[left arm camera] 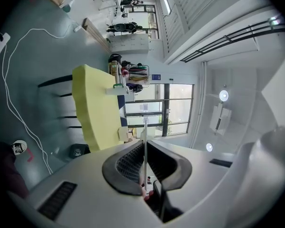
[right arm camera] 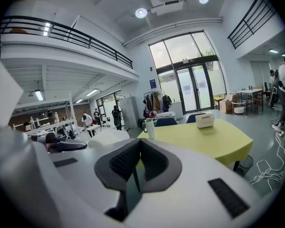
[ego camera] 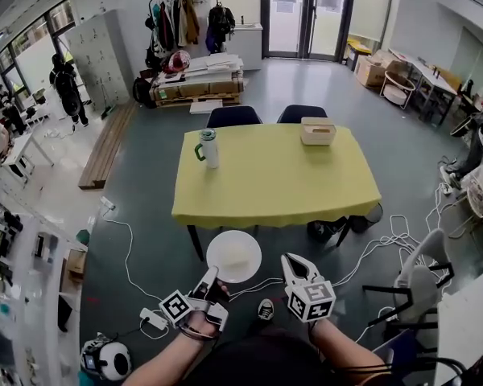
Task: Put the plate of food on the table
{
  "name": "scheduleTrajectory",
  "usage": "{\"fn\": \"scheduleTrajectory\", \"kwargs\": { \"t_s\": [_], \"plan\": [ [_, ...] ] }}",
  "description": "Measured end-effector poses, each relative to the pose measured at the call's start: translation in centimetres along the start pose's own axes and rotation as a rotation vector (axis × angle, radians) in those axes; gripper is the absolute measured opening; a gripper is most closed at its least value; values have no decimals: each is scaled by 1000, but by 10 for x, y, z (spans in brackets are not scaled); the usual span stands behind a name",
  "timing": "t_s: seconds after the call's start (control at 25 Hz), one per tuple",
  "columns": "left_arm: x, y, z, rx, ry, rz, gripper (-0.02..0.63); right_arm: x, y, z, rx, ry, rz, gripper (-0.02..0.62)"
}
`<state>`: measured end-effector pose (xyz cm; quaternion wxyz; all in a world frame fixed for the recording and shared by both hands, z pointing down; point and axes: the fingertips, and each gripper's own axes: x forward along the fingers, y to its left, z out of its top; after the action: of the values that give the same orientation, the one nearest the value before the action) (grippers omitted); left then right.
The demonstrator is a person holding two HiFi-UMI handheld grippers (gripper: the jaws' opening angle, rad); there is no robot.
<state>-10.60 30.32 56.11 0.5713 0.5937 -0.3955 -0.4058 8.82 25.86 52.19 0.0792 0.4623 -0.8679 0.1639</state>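
- The yellow table [ego camera: 274,191] stands ahead of the person, its long side running left to right across the way forward.
- Two dark chairs [ego camera: 233,116] are tucked in at its far edge.
- The white plate [ego camera: 234,256] is not on the table yet. It hangs over the floor just short of the near edge, closer to the near-left corner than to the right one. It looks about level, face up. Being round, it has no long axis of its own, and I can't make out what food is on it.
- The left gripper [ego camera: 212,278] has its jaws pinched on the plate's rim on the person's side, so the plate reaches away from the jaws towards the table. I'd say the move is straight forward and over the near edge, and the risk is the plate tipping from a one-sided hold.
- The right gripper [ego camera: 291,261] hovers just right of the plate, jaws pressed together on nothing.
- A pale box [ego camera: 317,130] sits by the far edge.
- A tumbler [ego camera: 208,147] stands towards the far-left corner, well away from the near edge.
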Motion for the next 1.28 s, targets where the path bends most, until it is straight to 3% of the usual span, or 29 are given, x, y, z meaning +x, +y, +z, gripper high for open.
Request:
{"fn": "scheduleTrajectory", "kwargs": {
  "t_s": [0.64, 1.28],
  "plan": [
    [124, 0, 20, 4, -118, -14, 26, 102, -84, 51, -31, 32, 117, 12],
    [193, 12, 64, 7, -139, 5, 26, 182, -113, 73, -26, 42, 134, 12]
  ]
}}
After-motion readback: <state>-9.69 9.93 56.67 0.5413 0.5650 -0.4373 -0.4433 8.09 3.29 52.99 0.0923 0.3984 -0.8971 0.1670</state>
